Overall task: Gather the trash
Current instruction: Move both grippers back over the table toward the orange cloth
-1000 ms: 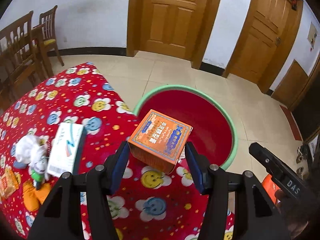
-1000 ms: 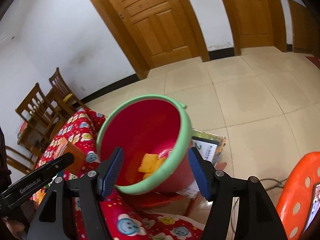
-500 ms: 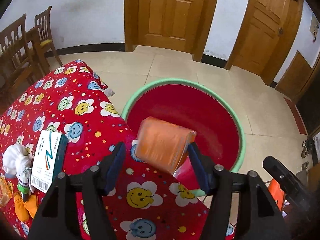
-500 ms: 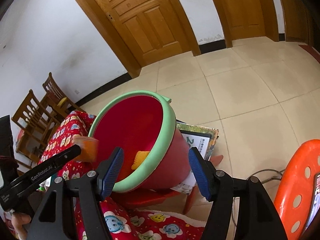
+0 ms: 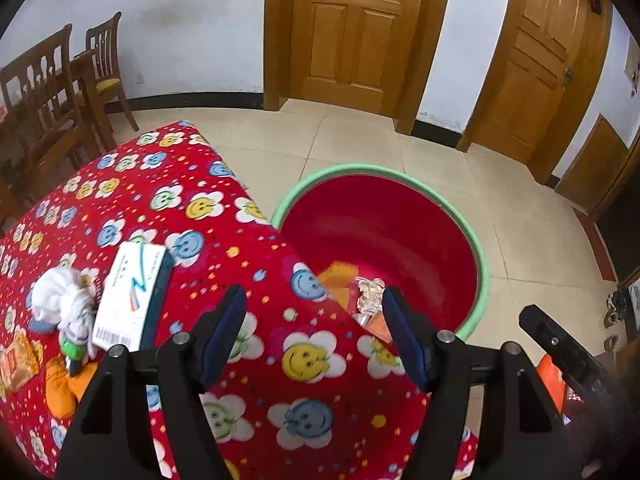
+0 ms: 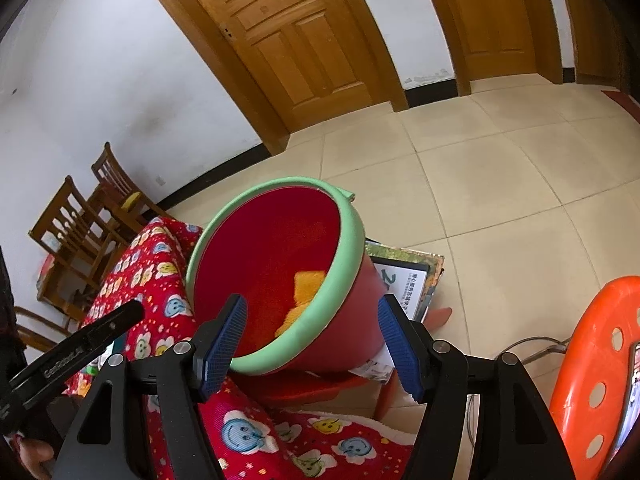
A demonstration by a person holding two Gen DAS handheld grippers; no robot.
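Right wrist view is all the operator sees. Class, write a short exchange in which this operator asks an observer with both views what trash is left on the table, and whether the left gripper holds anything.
Operator: I see the bucket and a strip of red cloth. Is any trash left on the table?
Observer: Yes. A white box lies flat on the red cloth, with a crumpled white tissue beside it.
Operator: Is the left gripper carrying anything? I see only one of its fingers.
Observer: No. The left gripper has nothing between its jaws, which are opening above the table edge.
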